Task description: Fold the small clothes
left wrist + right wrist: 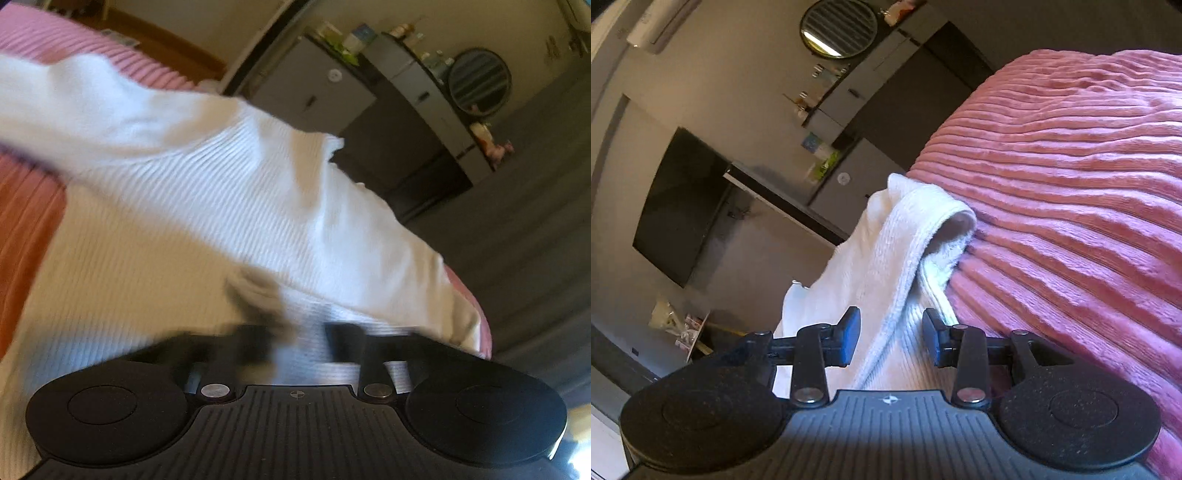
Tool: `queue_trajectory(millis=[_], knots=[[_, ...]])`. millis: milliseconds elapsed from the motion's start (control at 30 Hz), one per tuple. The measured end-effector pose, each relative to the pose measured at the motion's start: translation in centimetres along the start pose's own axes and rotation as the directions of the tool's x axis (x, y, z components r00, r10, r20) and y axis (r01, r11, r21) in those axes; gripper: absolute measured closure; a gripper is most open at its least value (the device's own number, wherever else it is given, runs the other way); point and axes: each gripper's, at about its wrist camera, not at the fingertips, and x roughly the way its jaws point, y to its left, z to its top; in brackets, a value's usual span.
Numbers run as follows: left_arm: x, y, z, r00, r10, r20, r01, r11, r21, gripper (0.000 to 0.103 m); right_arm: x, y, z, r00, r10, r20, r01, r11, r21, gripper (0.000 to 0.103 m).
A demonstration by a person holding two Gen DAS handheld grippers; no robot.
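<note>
1. Garment (207,192), white and ribbed, spread on pink blanket (1071,166); blanket's edge just past the cloth, open floor (517,229) beyond.
2. Long axis running along that blanket edge; in the right view, a folded lip raised at the far end.
3. Left gripper (299,343) blurred, fingers seemingly apart with cloth between; grip unclear.
4. Right gripper (891,339) spread, pads clear of a hem lying between them, no earlier view to compare.

Home bedroom. Pink ribbed bedspread (1071,166) fills right of right-wrist view; wall TV (679,206) at left, round mirror (838,27) top centre, grey cabinets (314,88) with clutter upper centre of left-wrist view.
</note>
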Motion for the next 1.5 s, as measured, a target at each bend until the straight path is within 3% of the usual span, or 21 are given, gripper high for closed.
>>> queue_trajectory(millis=[100, 267, 333, 433, 533, 600, 633, 700, 833, 1000, 1133, 1267, 1400, 1433, 1500], knots=[[-1.9, -1.3, 1.3, 0.997, -0.048, 0.063, 0.046, 0.999, 0.023, 0.095, 0.1, 0.0, -0.3, 1.000, 0.005, 0.002, -0.005, 1.000, -0.003, 0.067], [-6.7, -4.7, 3.9, 0.976, -0.108, 0.191, 0.076, 0.983, 0.166, 0.095, 0.3, 0.3, -0.4, 1.000, -0.005, 0.004, 0.005, 0.999, -0.035, 0.067], [-8.4, -4.9, 4.6, 0.969, -0.090, 0.232, 0.039, 0.975, 0.217, 0.095, 0.0, 0.3, -0.5, 1.000, -0.003, 0.000, 0.003, 0.999, -0.036, 0.067], [-9.4, -3.8, 4.6, 0.956, 0.028, 0.291, -0.109, 0.958, 0.265, 0.095, 0.0, 0.5, -0.5, 1.000, 0.004, -0.006, -0.004, 0.999, -0.040, 0.067], [-7.5, -1.3, 3.8, 0.963, 0.155, 0.223, -0.209, 0.947, 0.245, 0.091, 0.1, 0.4, -0.7, 1.000, 0.004, -0.015, -0.005, 0.999, -0.039, 0.066], [-6.4, -0.6, 2.8, 0.958, 0.215, 0.190, -0.257, 0.937, 0.236, 0.081, 0.1, 0.4, -0.7, 1.000, 0.005, -0.016, -0.005, 0.999, -0.040, 0.066], [-6.2, -0.7, 2.3, 0.957, 0.216, 0.192, -0.260, 0.935, 0.241, 0.075, 0.1, 0.4, -0.6, 1.000, 0.004, -0.017, -0.005, 0.999, -0.041, 0.066], [-6.3, -1.6, 1.9, 0.961, 0.186, 0.206, -0.238, 0.935, 0.263, 0.047, 0.1, 0.4, -0.6, 1.000, 0.011, -0.016, -0.012, 0.999, -0.038, 0.066], [-6.4, -3.0, 1.3, 0.973, 0.104, 0.207, -0.160, 0.948, 0.276, 0.034, 0.2, 0.3, -0.6, 0.998, 0.054, -0.016, -0.054, 0.998, -0.030, 0.065], [-3.1, -6.0, 1.9, 0.992, 0.033, 0.122, -0.068, 0.953, 0.294, 0.032, 0.7, -0.1, -0.8, 0.998, 0.058, -0.025, -0.058, 0.998, 0.000, 0.067], [2.0, -10.0, 1.8, 0.998, -0.054, -0.026, 0.060, 0.933, 0.356, 0.030, 0.3, 0.0, -0.5, 0.999, 0.037, 0.003, -0.037, 0.999, -0.021, 0.069], [7.2, -12.9, 1.1, 0.992, -0.021, -0.122, 0.073, 0.897, 0.435, 0.030, -0.1, 0.4, -0.3, 0.999, -0.021, 0.045, 0.026, 0.993, -0.111, 0.074], [10.8, -13.9, 0.0, 0.958, -0.026, -0.284, 0.167, 0.859, 0.483, 0.031, 0.7, 0.6, -0.5, 0.997, -0.070, 0.033, 0.075, 0.979, -0.189, 0.083], [11.3, -14.0, -0.4, 0.951, -0.022, -0.309, 0.181, 0.847, 0.499, 0.031, 0.8, 0.8, -0.7, 0.996, -0.087, 0.037, 0.093, 0.972, -0.217, 0.084], [11.9, -14.1, -1.2, 0.954, 0.003, -0.299, 0.173, 0.808, 0.563, 0.033, 1.0, 1.2, -0.9, 0.991, -0.122, 0.049, 0.130, 0.953, -0.274, 0.087]])
